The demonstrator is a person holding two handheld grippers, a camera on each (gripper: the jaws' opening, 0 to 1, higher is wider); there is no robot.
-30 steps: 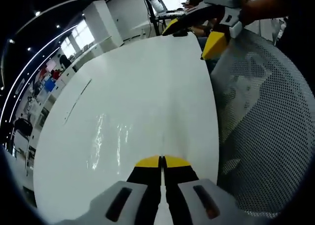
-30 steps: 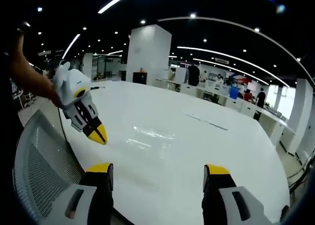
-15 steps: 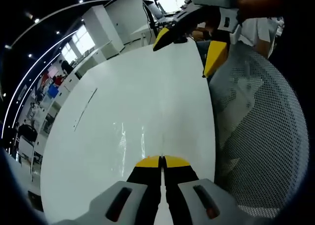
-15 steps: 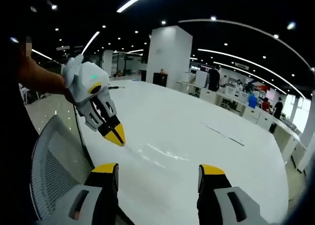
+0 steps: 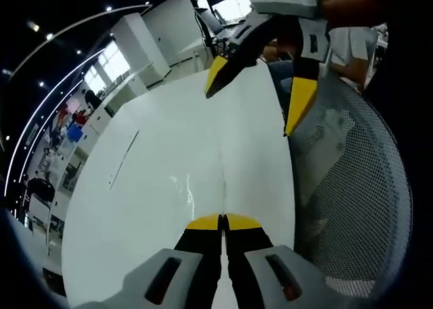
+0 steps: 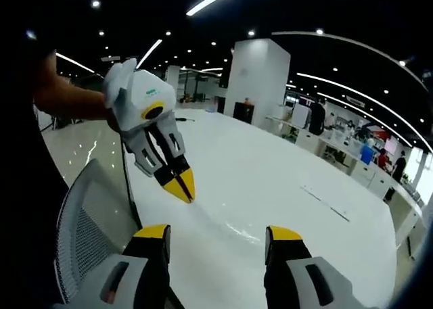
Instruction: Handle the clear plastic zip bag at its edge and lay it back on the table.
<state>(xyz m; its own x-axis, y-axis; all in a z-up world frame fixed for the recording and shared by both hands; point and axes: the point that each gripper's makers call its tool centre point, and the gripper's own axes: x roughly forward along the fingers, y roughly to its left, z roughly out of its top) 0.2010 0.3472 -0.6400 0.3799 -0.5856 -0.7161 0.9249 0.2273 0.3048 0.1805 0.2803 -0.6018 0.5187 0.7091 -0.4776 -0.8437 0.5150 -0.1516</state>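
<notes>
White table point(image 5: 169, 160) under both claws; left claw point(image 5: 221, 221) pressed together; right claw point(image 6: 215, 233) spread apart

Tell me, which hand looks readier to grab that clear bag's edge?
Probably the right. The right tool is open, with the bag glinting on the table just ahead of its jaws. The left tool is shut and would need to open first.

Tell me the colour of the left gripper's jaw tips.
Yellow on black jaws; the left gripper shows it best in the right gripper view, jaws closed together.
</notes>
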